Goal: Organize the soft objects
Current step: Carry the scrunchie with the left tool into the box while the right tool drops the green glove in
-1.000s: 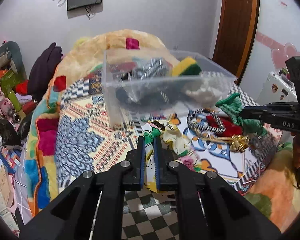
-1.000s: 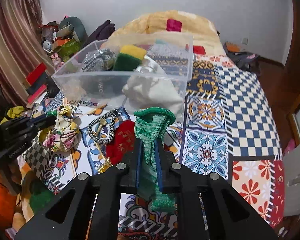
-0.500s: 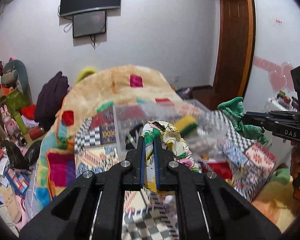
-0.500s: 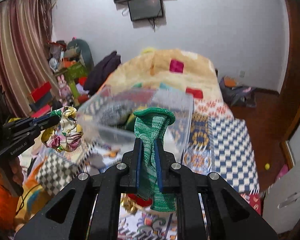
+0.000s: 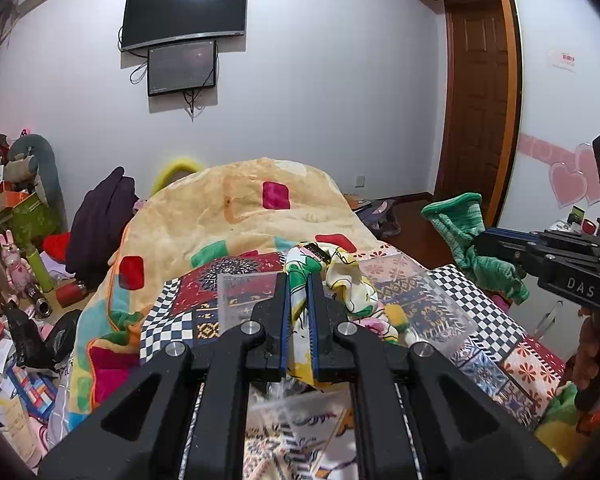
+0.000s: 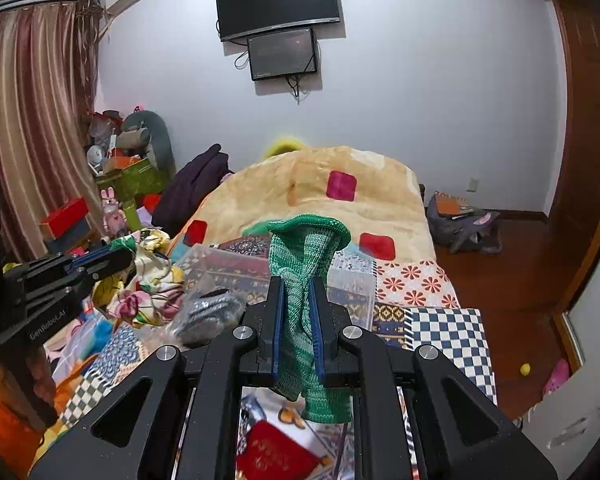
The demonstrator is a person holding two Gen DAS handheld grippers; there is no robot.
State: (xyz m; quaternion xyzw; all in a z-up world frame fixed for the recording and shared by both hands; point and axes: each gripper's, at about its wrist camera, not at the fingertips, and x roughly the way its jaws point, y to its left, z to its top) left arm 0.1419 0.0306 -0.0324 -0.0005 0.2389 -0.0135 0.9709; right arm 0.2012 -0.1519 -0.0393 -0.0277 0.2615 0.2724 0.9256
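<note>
Two blue-padded fingers of the left gripper (image 5: pixel 299 312) pinch a floral cloth (image 5: pixel 340 280), which spills forward and rightward over the clear plastic bin (image 5: pixel 440 304) just ahead.

From the right wrist, the right gripper (image 6: pixel 297 320) clamps a green knit sock (image 6: pixel 306 272) lengthwise along its fingers, cuff forward; a grey striped bundle (image 6: pixel 208 312) lies in the bin ahead-left.

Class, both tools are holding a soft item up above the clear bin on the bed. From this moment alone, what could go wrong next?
1. The green knit sock hangs long below the right tool; dropped now, it might drape over the clear bin wall.
2. The floral cloth bunches loosely beside the left tool, so it may snag on release.
3. Both tools are close together and could collide over the bin.
</note>
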